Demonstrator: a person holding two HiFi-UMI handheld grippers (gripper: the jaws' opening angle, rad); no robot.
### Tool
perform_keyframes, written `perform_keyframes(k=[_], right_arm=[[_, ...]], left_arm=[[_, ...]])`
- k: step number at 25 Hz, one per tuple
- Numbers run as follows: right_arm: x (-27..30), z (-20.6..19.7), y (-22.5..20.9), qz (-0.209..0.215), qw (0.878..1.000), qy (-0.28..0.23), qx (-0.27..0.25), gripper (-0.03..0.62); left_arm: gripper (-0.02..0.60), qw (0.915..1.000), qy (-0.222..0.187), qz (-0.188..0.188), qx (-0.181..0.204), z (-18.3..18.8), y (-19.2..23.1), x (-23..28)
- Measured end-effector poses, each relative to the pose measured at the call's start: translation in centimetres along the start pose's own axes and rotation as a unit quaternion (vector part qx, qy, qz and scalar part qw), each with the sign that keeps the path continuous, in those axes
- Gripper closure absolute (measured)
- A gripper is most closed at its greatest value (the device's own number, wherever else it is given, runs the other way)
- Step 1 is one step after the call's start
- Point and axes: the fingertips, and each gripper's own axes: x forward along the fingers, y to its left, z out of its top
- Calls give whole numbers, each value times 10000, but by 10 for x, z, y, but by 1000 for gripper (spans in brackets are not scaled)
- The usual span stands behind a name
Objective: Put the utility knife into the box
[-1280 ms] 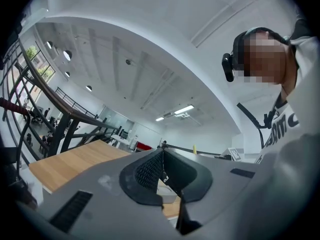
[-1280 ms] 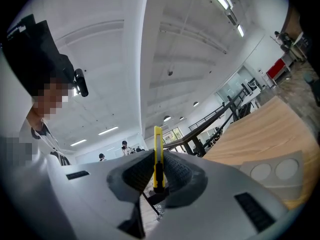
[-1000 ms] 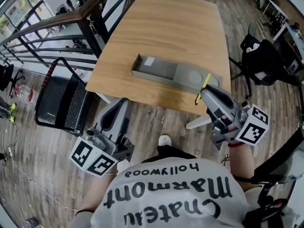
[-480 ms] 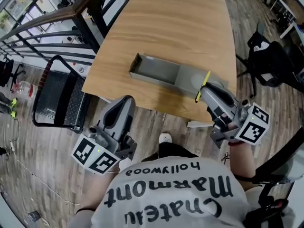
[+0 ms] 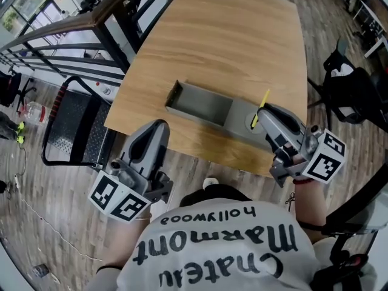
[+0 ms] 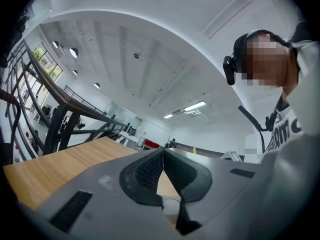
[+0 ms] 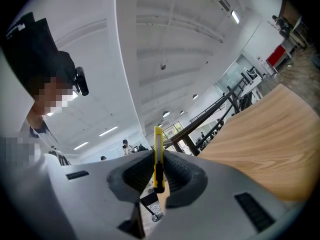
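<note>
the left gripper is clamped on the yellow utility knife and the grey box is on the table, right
No: the right gripper is clamped on the yellow utility knife, as the right gripper view shows. The left gripper is shut, empty. The grey box is on the table.

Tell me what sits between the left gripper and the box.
Nothing does. In the head view, only a bare strip of the wooden table separates the shut, empty left gripper from the open grey box.

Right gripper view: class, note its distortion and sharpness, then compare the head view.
Right gripper view: fisheye, dark corners, ceiling lines bowed, utility knife sharp in the right gripper. Head view: milder bending, table edges curve, even lighting.
</note>
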Motion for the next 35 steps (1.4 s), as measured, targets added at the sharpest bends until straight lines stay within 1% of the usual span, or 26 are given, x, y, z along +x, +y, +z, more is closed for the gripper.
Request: perform_keyframes(k=[4,9,12,17,22,29,31,35], right_arm=[[1,1,-1,91,9999,-45,-36,536],[7,-1,-5,137,9999,-3,68,536],[12,3,-10,102,9999,-9,117,537],[22,5,-5,42,9999,52,100,537],[48,4,-10,64,9998,131,163,537],[101,-5,-18,145,9991,248,300,537],[118,-13,-24,142,9987,371,304,537],[147,-40,-42,15,9969,774,150,537]], left_arm=[[572,10000,4,59,43,-3,0,-2],[572,9999,87,112,68,-1,6,0],[572,9999,92,70,101,5,11,7],[572,9999,71,-61,59,16,15,12],[572,9999,104,-82,79,30,31,18],[572,9999,137,63,77,48,68,12],[572,9998,145,90,43,50,79,12],[572,9998,188,105,-24,50,98,14]])
